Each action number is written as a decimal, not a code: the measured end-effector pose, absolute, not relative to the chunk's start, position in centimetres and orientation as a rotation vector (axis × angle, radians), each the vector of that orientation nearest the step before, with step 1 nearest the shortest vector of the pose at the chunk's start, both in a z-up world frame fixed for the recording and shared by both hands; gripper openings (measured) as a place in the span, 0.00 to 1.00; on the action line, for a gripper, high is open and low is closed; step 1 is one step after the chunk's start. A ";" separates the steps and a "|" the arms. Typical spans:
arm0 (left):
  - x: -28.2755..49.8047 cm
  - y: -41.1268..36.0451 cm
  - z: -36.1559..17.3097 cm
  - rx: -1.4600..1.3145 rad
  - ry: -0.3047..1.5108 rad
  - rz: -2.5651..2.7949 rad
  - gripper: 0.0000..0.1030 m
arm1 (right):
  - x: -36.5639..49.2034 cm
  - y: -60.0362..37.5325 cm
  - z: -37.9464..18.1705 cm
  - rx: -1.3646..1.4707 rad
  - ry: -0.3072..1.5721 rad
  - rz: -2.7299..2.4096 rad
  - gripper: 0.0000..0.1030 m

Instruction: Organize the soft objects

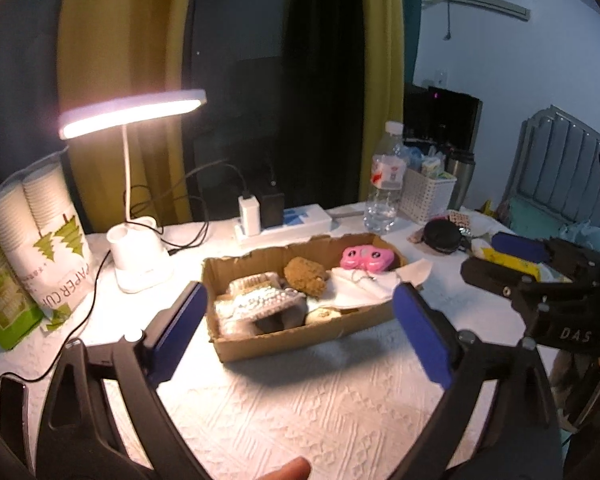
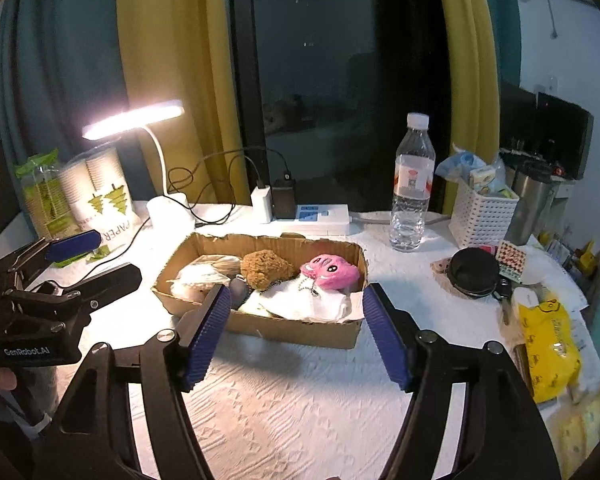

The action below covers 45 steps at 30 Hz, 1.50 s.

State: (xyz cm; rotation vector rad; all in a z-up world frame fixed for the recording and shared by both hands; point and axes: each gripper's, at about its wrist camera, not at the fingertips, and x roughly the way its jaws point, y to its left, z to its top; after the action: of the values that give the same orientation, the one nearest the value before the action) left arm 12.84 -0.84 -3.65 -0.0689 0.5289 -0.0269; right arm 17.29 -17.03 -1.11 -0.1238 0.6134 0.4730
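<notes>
A shallow cardboard box [image 1: 284, 344] [image 2: 300, 328] sits mid-table on the white cloth. In it lie a pink plush [image 1: 364, 258] [image 2: 332, 270], a brown fuzzy plush [image 1: 304, 276] [image 2: 266, 268], a white cloth [image 1: 364, 284] [image 2: 312, 304] and a grey-white knitted piece [image 1: 260, 304]. My left gripper [image 1: 300, 292] hovers open in front of the box, nothing between its blue pads. My right gripper [image 2: 296, 292] is likewise open and empty, just short of the box's near wall. Each gripper shows at the edge of the other's view, the right gripper [image 1: 520, 256] and the left gripper [image 2: 80, 256].
A lit desk lamp [image 1: 132, 114] and a pack of paper cups [image 1: 48, 232] stand at the left. A power strip [image 1: 284, 224] with cables lies behind the box. To the right are a water bottle [image 2: 412, 188], white basket [image 2: 482, 212], black round pouch [image 2: 474, 272] and yellow packet [image 2: 548, 344].
</notes>
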 end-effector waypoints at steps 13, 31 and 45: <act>8.1 -0.9 -0.3 -0.047 0.486 0.039 0.92 | 11.9 -17.6 2.9 -0.135 0.531 0.463 0.75; 2.5 -0.8 2.8 -0.029 0.403 0.083 0.96 | 6.2 -19.1 6.3 -0.123 0.438 0.428 0.81; 2.4 -1.1 3.0 -0.026 0.405 0.075 0.96 | 6.3 -19.7 6.4 -0.123 0.437 0.417 0.81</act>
State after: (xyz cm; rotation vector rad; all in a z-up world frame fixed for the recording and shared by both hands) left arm 2.38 -1.07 2.99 -0.0256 0.4049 0.0750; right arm 6.30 -19.68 6.36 -0.1235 0.4373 0.4175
